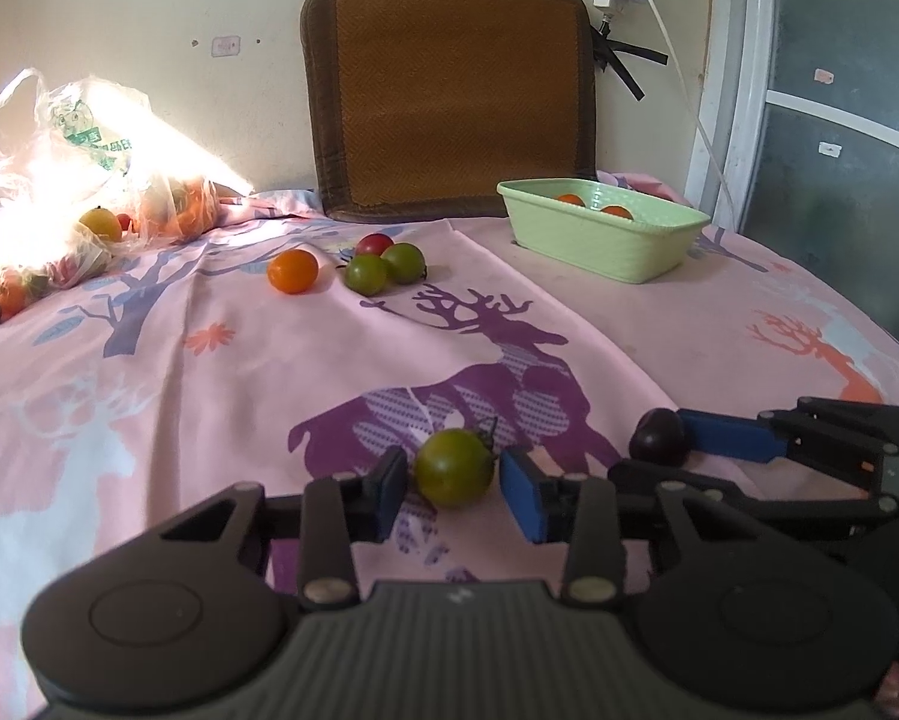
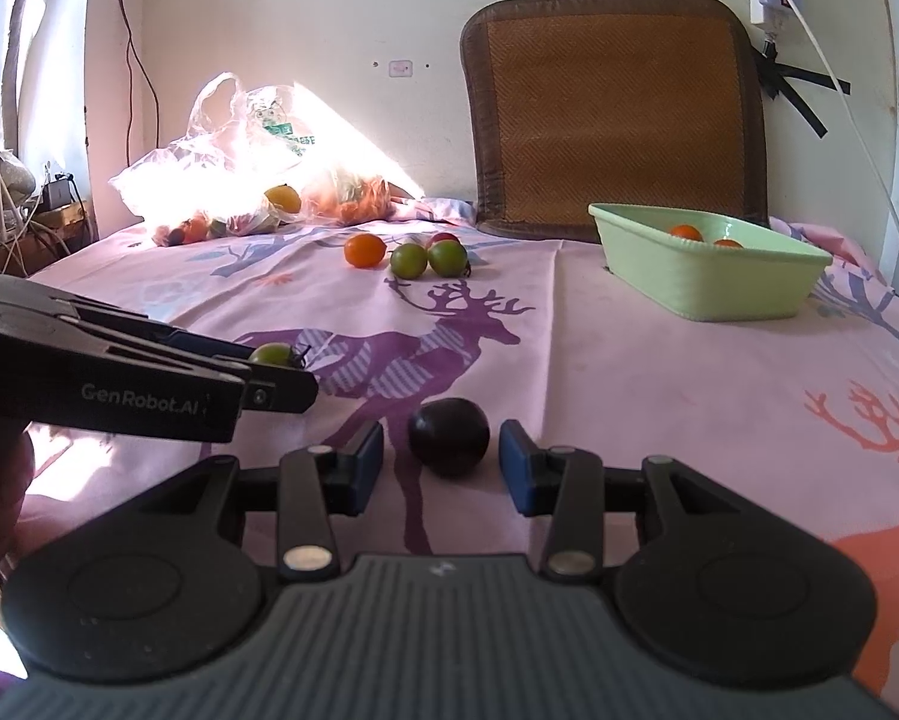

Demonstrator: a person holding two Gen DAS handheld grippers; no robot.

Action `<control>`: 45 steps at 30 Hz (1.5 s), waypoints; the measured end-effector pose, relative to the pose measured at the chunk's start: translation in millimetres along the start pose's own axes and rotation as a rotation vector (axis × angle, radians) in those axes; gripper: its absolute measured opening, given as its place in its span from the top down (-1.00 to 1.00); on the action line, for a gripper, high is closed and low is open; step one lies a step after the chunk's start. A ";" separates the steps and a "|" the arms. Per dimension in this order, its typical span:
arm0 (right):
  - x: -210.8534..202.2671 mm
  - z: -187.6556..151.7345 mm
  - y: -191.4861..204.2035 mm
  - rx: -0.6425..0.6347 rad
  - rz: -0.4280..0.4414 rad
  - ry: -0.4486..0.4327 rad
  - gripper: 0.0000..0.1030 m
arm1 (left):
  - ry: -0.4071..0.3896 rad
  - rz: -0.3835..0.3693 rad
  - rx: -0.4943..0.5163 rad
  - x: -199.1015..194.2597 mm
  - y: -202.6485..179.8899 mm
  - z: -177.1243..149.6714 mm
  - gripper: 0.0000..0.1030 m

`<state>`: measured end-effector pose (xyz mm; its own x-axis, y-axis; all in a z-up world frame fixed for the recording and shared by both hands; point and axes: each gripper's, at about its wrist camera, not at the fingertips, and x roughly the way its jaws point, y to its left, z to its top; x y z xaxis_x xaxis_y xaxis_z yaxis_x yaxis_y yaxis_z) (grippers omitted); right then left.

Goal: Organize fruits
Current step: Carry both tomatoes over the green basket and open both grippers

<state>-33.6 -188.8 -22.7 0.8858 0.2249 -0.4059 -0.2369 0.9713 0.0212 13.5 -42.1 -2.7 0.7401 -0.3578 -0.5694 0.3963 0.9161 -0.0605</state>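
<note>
Contact unclear — left gripper at green tomato; right gripper spread around dark fruit.

Your left gripper and right gripper share one build: ribbed grey housing flanked by round black discs, black linkage arms pinned with silver rivets, blue pads at the tips. White "GenRobot.AI" lettering marks one side.

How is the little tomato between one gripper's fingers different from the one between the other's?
The green tomato is yellowish green; the dark tomato is purple-black. The green one keeps a stem; the dark one shows none. Both are small, round and lie on the pink cloth.
</note>
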 end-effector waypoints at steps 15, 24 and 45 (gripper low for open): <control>-0.7 16.5 -45.2 0.122 -0.013 -0.032 0.38 | -0.008 -0.156 0.042 22.1 -25.3 65.2 0.44; 12.6 67.7 -133.8 0.160 -0.167 -0.137 0.38 | -0.068 -0.237 0.100 84.5 -78.0 161.3 0.44; 80.7 83.4 -186.3 0.112 -0.253 -0.093 0.37 | 0.070 -0.061 0.106 213.4 -110.5 186.1 0.42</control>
<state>115.3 -345.1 16.7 0.9453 -0.0250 -0.3254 0.0377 0.9988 0.0328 228.8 -253.3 35.1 0.6747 -0.3951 -0.6235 0.4972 0.8675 -0.0117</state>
